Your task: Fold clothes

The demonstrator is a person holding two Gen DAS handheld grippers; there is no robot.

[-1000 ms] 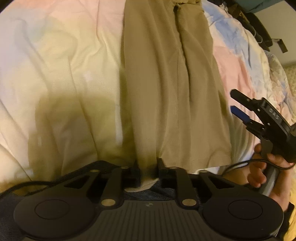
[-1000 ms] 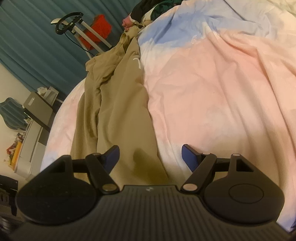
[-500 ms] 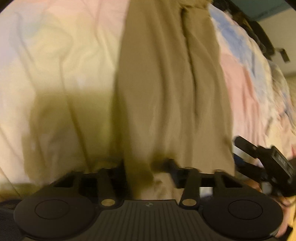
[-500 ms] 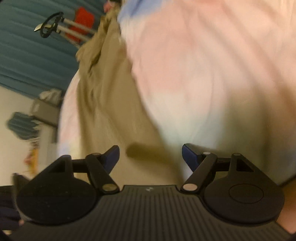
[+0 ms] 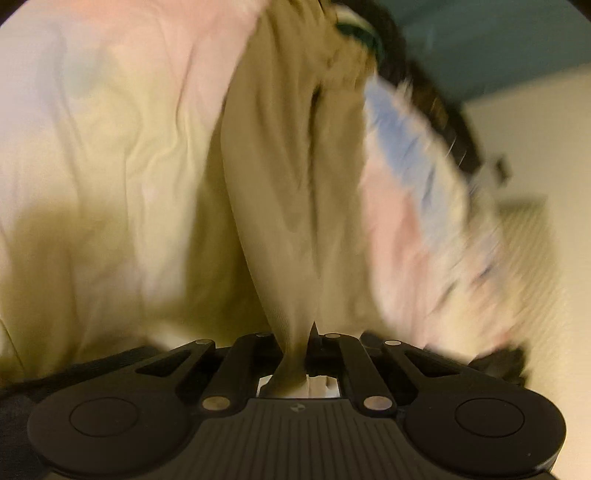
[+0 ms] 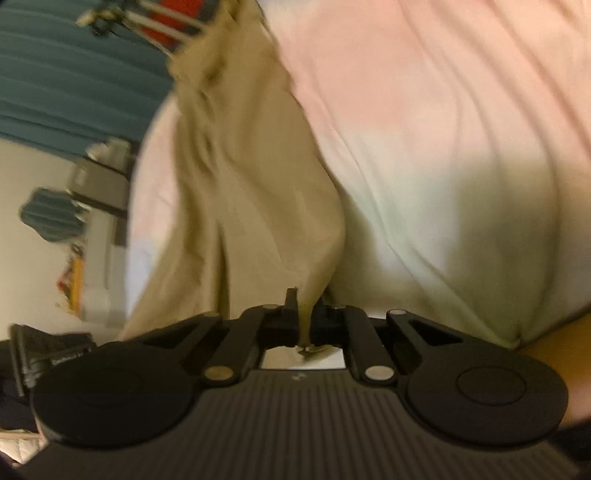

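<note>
Right now I see both tools pinched onto the same garment. My left tool (image 5: 297, 343) has its jaws drawn together on a gathered bunch of the khaki trousers (image 5: 291, 177); the cloth rises from between the jaws as a narrow twisted neck and widens toward twelve o'clock, where the rest of the garment lies along the bed. My right tool (image 6: 304, 314) is likewise clamped tight on a thin fold of the same khaki trousers (image 6: 243, 177), with a small tuft of cloth poking out behind the jaws toward six o'clock.

From my left view the trousers run up the middle of the frame, from six to twelve, over the pastel bedsheet (image 5: 110, 155), which shows pink, cream and pale tones at nine o'clock and blue and pink patches at two to three o'clock. Much of that side is smeared by motion blur. A dark heap with a green edge (image 5: 364, 35) sits at the far end of the garment, near one o'clock; I cannot tell what it is.

From my right view the trousers lie from six toward eleven o'clock, with the pink and cream bedsheet (image 6: 443, 129) filling the frame from one to four o'clock. A teal curtain (image 6: 74, 74) hangs at ten o'clock, with a red object (image 6: 173, 20) near eleven, too blurred to identify.
</note>
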